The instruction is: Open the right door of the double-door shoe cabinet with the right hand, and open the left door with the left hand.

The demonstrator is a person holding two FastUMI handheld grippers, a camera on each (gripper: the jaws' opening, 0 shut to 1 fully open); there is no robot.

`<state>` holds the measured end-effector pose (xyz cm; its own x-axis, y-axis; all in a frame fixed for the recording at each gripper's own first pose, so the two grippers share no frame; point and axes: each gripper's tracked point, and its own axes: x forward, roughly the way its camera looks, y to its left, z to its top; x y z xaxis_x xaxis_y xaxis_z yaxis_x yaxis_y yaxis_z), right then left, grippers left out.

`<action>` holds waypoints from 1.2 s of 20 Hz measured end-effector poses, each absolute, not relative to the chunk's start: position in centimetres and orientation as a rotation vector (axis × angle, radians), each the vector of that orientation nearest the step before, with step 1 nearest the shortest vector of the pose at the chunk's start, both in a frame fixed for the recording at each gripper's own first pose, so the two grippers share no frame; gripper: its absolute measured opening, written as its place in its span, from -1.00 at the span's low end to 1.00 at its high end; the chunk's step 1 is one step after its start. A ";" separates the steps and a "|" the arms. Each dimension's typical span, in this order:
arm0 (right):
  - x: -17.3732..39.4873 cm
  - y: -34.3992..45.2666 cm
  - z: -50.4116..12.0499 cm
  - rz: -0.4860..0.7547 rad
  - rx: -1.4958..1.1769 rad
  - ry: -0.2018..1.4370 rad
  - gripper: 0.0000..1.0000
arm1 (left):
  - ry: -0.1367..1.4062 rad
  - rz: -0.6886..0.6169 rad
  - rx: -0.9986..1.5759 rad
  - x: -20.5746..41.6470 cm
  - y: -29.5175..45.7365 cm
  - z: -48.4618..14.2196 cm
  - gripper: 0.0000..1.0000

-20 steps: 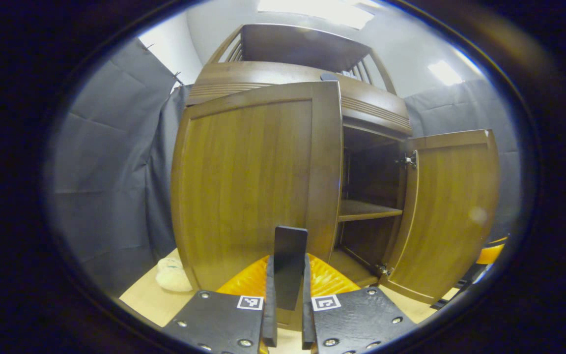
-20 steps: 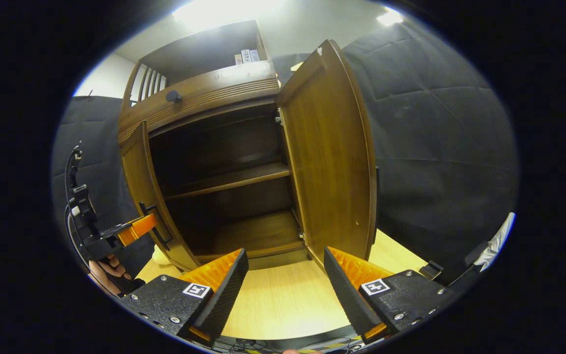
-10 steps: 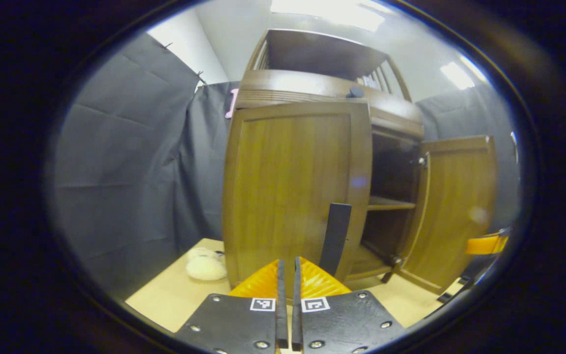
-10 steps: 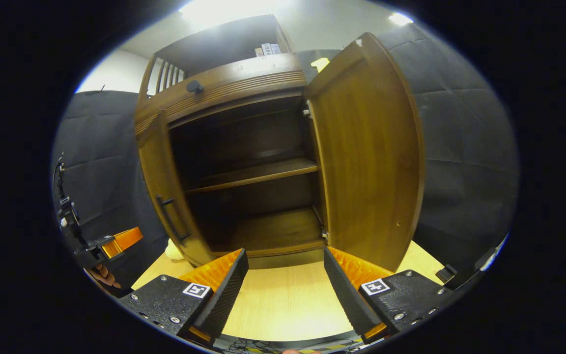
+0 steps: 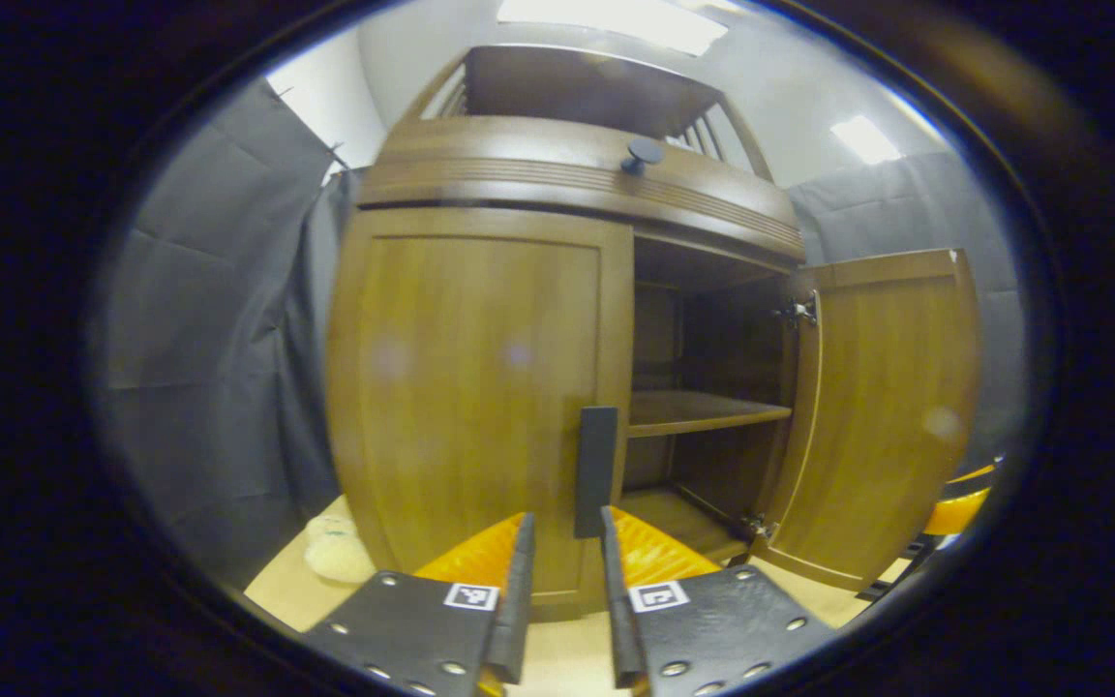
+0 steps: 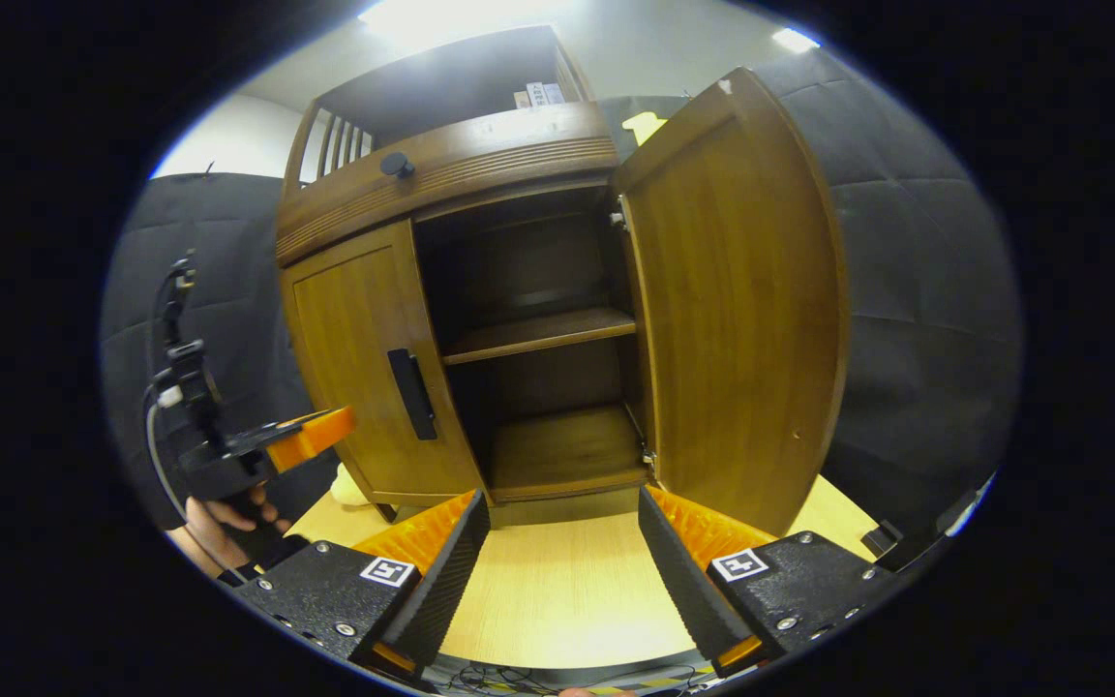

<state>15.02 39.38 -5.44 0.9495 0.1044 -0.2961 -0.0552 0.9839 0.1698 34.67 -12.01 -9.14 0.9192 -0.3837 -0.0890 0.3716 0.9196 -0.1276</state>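
Left gripper (image 5: 565,581) sits at the bottom of the left gripper view, and we see its fingers a narrow gap apart, holding nothing. Straight ahead of it stands the brown wooden double-door shoe cabinet (image 5: 557,165). Its left door (image 5: 475,397) looks shut or nearly so, and that door's dark vertical bar handle (image 5: 596,471) hangs just above and beyond the fingertips, apart from them. Ahead and to the right, the right door (image 5: 891,416) stands swung wide, baring a wooden inner shelf (image 5: 698,411). A pale round lump (image 5: 335,554), too blurred for us to name, lies on the light wooden desk (image 5: 277,590) ahead and to the left.

Right gripper (image 6: 562,528) in the right gripper view is spread wide and empty above the desk (image 6: 567,600). Dead ahead we see the cabinet's open compartment, with the open right door (image 6: 741,329) ahead to the right. Ahead to the left are the left door (image 6: 364,373) and its handle (image 6: 412,394), and farther left a hand (image 6: 219,518) holds the left gripper (image 6: 311,436) short of that door.
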 end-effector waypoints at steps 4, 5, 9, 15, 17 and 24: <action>12.9 36.8 -6.5 -0.006 0.171 0.339 0.83 | 0.045 -0.346 -0.056 39.8 -14.3 -7.3 0.37; 12.5 36.2 -6.7 -0.031 0.179 0.347 0.83 | 0.042 -0.352 -0.058 40.5 -15.0 -7.1 0.64; 11.3 34.1 -7.3 -0.105 0.209 0.369 0.83 | 0.060 -0.326 -0.068 42.5 -16.5 -8.3 0.92; 10.5 32.8 -7.1 -0.143 0.192 0.370 0.92 | 0.094 -0.286 -0.148 44.2 -16.7 -9.2 0.28; 10.5 32.7 -7.1 -0.143 0.190 0.372 0.91 | 0.096 -0.281 -0.152 44.5 -16.2 -9.7 0.00; 10.9 33.7 -7.3 -0.116 0.189 0.375 0.83 | 0.078 -0.297 -0.126 44.8 -16.2 -9.9 -0.67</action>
<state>10.90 33.72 -7.33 0.9241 -0.0773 -0.3742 0.1469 0.9759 0.1613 44.81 -16.18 -9.86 0.9532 -0.2966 -0.0581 0.2868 0.9484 -0.1353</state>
